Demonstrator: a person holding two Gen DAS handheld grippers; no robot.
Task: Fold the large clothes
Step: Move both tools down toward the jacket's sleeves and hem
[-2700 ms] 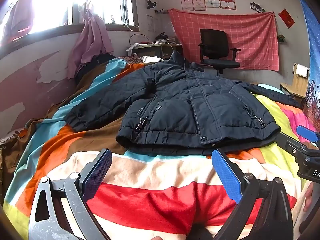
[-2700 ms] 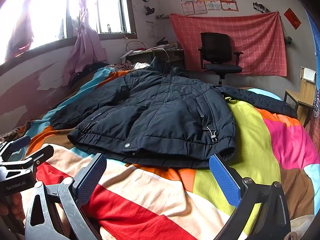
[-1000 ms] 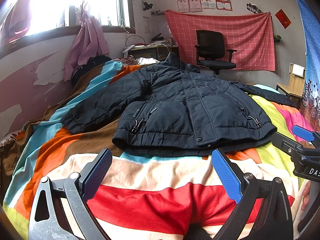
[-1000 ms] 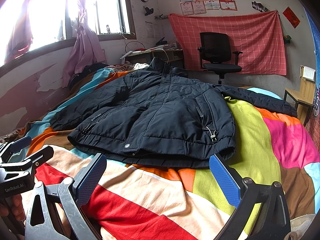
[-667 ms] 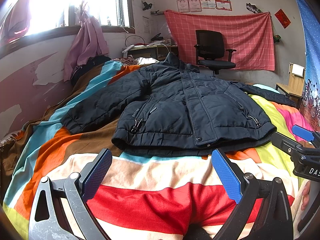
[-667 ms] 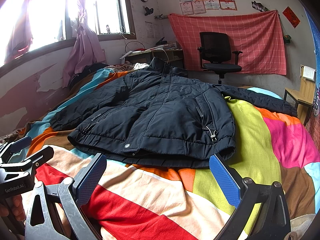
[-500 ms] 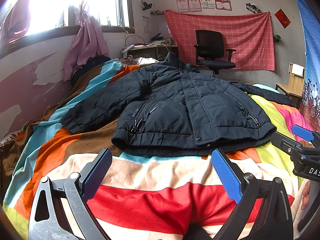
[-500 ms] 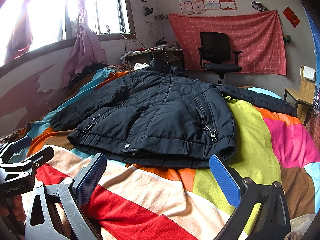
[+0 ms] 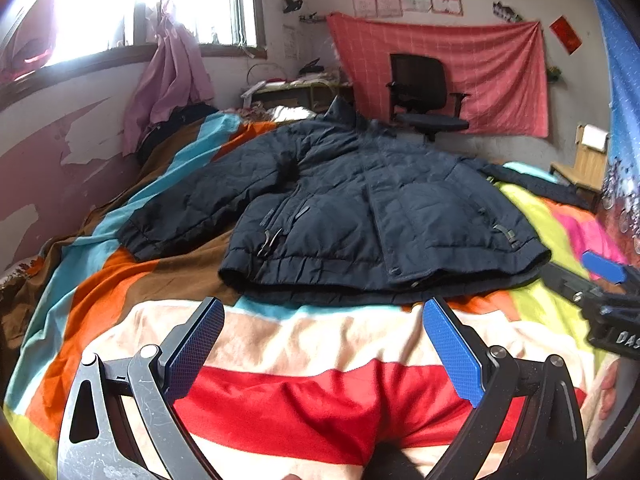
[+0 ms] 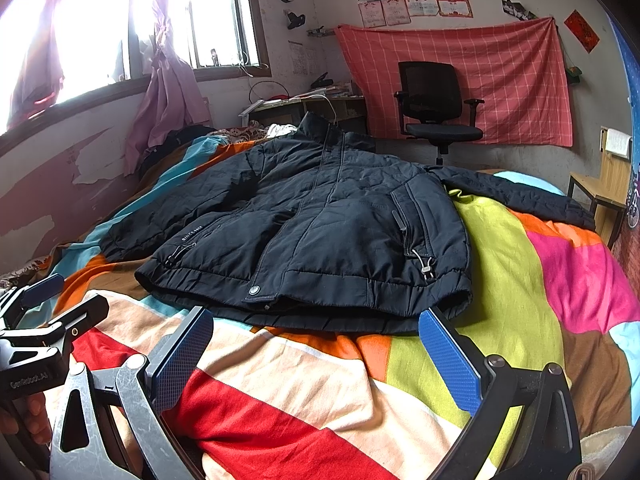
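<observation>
Folding unstarted: jacket (image 9: 360,216) flat mid-frame on bed (image 9: 304,344); both hand-held grippers, left (image 9: 320,344) and right (image 10: 316,350), spread empty; next, grasp a sleeve.

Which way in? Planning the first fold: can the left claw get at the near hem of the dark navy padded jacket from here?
Probably yes. The left claw is open, short of the dark navy padded jacket, with only bare striped blanket between it and the hem.
</observation>
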